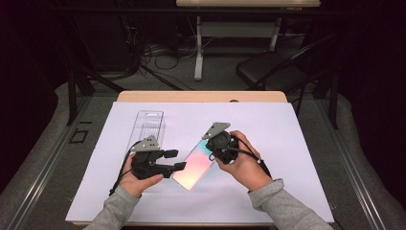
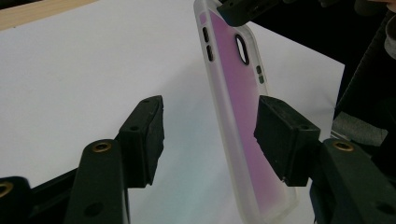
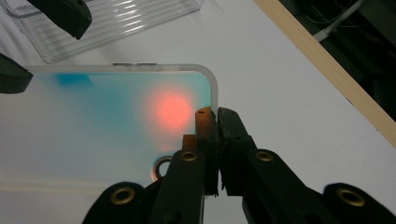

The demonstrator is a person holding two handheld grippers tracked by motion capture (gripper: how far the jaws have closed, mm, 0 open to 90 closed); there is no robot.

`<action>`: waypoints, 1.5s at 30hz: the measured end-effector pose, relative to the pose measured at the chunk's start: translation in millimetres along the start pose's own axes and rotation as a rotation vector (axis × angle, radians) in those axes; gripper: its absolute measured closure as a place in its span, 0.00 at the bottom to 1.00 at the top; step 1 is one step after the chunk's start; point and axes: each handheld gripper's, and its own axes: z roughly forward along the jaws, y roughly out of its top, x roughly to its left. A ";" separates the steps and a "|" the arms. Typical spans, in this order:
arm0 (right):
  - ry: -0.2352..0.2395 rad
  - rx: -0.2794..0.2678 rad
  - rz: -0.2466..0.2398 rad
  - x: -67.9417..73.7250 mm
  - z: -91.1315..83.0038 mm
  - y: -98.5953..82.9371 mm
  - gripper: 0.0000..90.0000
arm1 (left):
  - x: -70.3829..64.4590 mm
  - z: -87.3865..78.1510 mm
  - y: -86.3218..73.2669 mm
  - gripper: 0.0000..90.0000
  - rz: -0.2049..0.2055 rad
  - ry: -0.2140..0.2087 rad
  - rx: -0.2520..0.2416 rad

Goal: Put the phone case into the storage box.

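The right gripper (image 1: 214,145) pinches one end of the phone case (image 1: 195,164), its jaws pressed together on the case edge beside the camera cutout, as the right gripper view shows at the rounded corner of the phone case (image 3: 112,121). The case is held tilted above the white sheet (image 1: 268,143) near the middle of the table (image 1: 201,96); its lower end points toward the person, and whether that end touches the sheet cannot be told. The left gripper (image 1: 176,160) is spread, with its jaws standing on either side of the case's lower part. In the left gripper view, the phone case (image 2: 243,116) stands between the two black jaws, close against the right-hand jaw and well clear of the left-hand one; contact with the right-hand jaw cannot be confirmed. A clear plastic box (image 1: 147,125) lies on the sheet beyond the left gripper, apart from the case.
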 end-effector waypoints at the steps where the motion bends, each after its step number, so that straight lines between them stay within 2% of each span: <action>1: 0.002 -0.002 -0.003 0.5 0.2 -0.2 0.98 | 0.0 0.1 -0.2 0.49 -0.002 -0.001 0.002; 7: -0.001 -0.001 -0.012 4.1 1.6 -0.3 0.98 | -1.1 -0.1 -1.5 0.51 -0.027 0.017 -0.005; 14: -0.003 -0.010 -0.016 6.6 1.7 0.2 0.98 | -0.2 -0.2 -2.6 0.51 -0.088 -0.012 -0.004; 18: -0.007 -0.013 -0.020 7.5 1.7 0.2 0.98 | 0.0 0.3 -3.0 0.52 -0.093 -0.008 0.005; 19: -0.008 -0.015 -0.023 7.8 2.0 -0.1 0.98 | 0.4 0.4 -3.1 0.56 -0.093 -0.014 0.006; 25: -0.011 -0.022 -0.021 9.2 2.4 -1.2 0.98 | 1.5 1.1 -4.1 0.60 -0.101 -0.020 0.009; 30: -0.010 -0.026 -0.029 10.3 2.1 -1.3 0.98 | 1.0 1.4 -4.2 0.64 -0.120 -0.036 0.016; 34: -0.012 -0.030 -0.033 11.8 1.8 -1.2 0.98 | 1.4 2.0 -4.3 0.67 -0.157 -0.067 0.025; 40: -0.013 -0.031 -0.045 14.4 2.4 -1.6 0.98 | 1.8 2.7 -4.7 0.70 -0.171 -0.083 0.038; 45: -0.021 -0.034 -0.052 16.4 2.5 -2.3 0.98 | 3.9 3.6 -5.4 0.74 -0.199 -0.102 0.062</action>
